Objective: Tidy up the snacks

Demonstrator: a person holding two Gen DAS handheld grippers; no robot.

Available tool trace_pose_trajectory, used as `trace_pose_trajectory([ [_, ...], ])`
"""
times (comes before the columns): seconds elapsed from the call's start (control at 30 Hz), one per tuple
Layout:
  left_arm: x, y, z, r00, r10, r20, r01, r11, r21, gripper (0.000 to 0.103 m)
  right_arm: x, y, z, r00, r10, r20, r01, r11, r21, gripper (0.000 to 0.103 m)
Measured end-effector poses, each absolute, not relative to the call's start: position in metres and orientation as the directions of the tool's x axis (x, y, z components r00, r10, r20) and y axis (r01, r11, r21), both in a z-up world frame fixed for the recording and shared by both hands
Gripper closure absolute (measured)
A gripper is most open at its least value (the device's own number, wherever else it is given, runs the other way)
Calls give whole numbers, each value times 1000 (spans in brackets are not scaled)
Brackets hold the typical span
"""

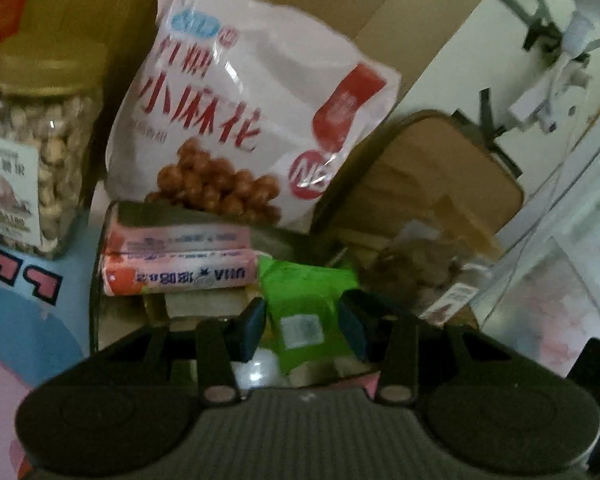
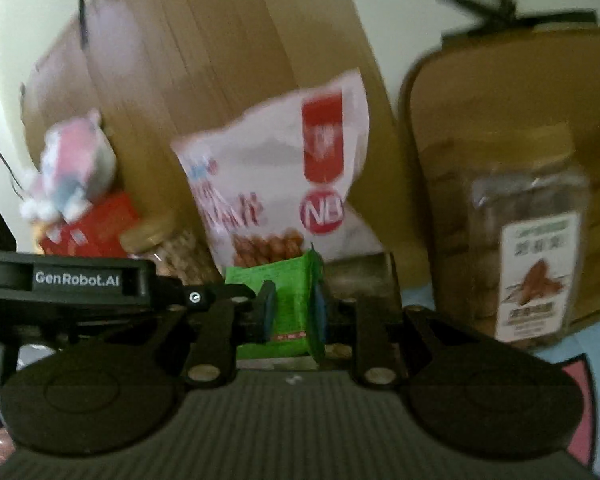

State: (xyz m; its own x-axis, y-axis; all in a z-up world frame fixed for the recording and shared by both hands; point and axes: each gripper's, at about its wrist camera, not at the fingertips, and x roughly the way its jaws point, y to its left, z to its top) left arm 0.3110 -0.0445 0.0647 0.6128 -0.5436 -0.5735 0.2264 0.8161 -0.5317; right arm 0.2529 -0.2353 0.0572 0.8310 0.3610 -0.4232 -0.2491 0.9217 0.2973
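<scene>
My left gripper [image 1: 302, 326] has its blue pads either side of a green snack packet [image 1: 306, 304] over a clear bin [image 1: 96, 280]; whether the pads press it is unclear. Two pink candy rolls [image 1: 180, 258] lie in the bin. My right gripper [image 2: 292, 312] is shut on a green snack packet [image 2: 288, 300] and holds it upright. A large white and red snack bag [image 1: 244, 120] leans against cardboard behind the bin; it also shows in the right wrist view [image 2: 284, 176]. The left gripper's body [image 2: 80, 280] shows in the right wrist view.
A nut jar with a gold lid [image 1: 36, 148] stands left of the bin on a blue and pink mat [image 1: 20, 320]. A second jar [image 2: 536, 240] stands right, before a brown lidded container [image 2: 460, 120]. A plush toy [image 2: 72, 168] sits on a red box [image 2: 92, 228].
</scene>
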Motion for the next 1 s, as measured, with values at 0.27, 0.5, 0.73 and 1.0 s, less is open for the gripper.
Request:
trace_pose_trajectory([
  [0.27,308,-39,70,631,-522,-574,221,830,-513,61,255,-231,46,859,303,-413,-224,947,230,70],
  [0.5,228,46,105,714,-527,-461,263,812,-521,61,199,-242,66,848,404,-344,-279,891,358,68],
  [0.73,170,125,50,694,-448,-564,88,830,-552,61,159,-193,19,663,575,-479,-409,814,412,68],
  [1.0,158,117,23,644,-535,-548,125,779,-614,61,143,-144,9,594,565,-572,-444,824,353,71],
])
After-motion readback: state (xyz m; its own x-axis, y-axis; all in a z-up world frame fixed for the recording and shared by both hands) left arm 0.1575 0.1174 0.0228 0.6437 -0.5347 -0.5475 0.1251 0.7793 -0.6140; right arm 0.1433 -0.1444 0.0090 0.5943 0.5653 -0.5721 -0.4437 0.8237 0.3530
